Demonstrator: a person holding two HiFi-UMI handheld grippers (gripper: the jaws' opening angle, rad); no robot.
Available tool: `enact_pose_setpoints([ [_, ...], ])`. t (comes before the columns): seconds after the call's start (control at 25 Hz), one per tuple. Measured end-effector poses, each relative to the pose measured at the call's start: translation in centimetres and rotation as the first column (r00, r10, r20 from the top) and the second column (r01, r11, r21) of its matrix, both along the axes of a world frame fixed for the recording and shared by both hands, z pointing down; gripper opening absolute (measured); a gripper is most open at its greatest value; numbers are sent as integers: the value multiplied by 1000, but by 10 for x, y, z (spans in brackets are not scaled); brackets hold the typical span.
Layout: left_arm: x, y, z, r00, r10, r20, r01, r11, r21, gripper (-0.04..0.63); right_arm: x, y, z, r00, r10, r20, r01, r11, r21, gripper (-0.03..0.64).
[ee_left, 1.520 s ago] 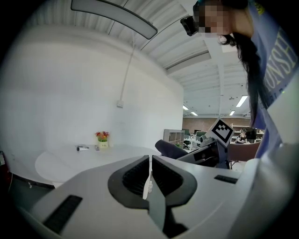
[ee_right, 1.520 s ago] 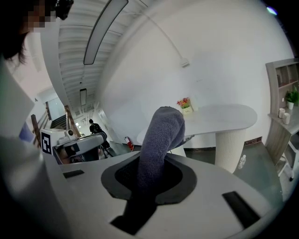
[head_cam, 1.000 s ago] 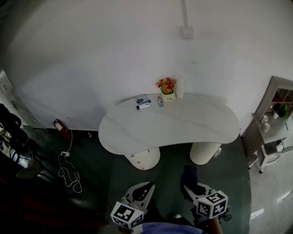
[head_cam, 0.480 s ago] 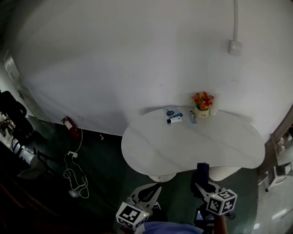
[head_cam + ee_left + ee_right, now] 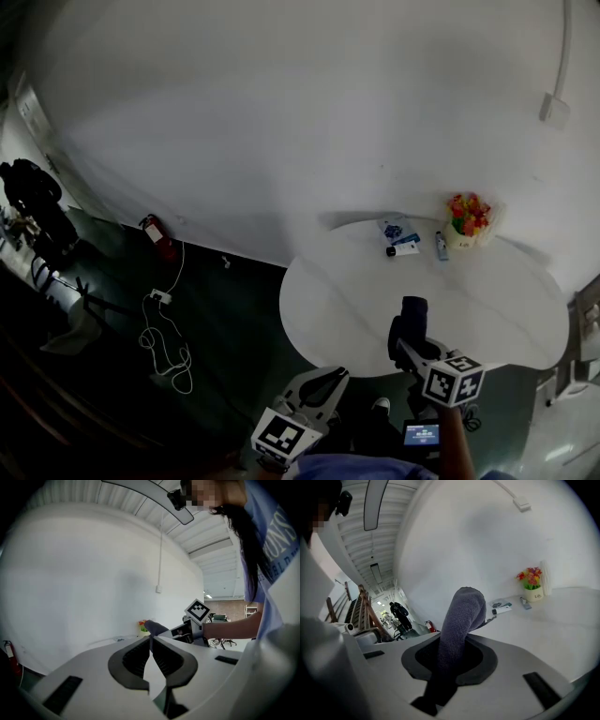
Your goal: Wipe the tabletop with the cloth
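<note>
our right gripper (image 5: 450, 658) is clamped on the grey cloth (image 5: 461, 616), which hangs over the near edge of the white tabletop (image 5: 469, 300). our left gripper (image 5: 151, 641) has its jaws together and empty, short of that edge. a careless sweep could topple the flower pot (image 5: 466, 217) at the tabletop's far edge.

Flower pot (image 5: 466, 219), small bottle (image 5: 441, 246), white tube (image 5: 404, 249) close together — floor: white cable (image 5: 169, 342), red extinguisher (image 5: 159, 236), probably.
</note>
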State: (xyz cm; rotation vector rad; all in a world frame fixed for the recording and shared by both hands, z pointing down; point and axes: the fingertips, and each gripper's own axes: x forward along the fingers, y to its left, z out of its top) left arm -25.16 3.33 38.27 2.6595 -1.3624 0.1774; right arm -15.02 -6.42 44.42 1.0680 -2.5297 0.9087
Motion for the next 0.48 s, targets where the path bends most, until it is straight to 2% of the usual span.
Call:
enact_pose_setpoints([
  [0.28,-25,-44,13,995,-95,9,95,995,-36,15,-65,-86,8,990,-140,32,140,990,-8,74],
  [0.48,-38,-78,16,986,-163,22,164,985,-60,15,-122,-135,35,957,-286,43,288,955,-63,74],
])
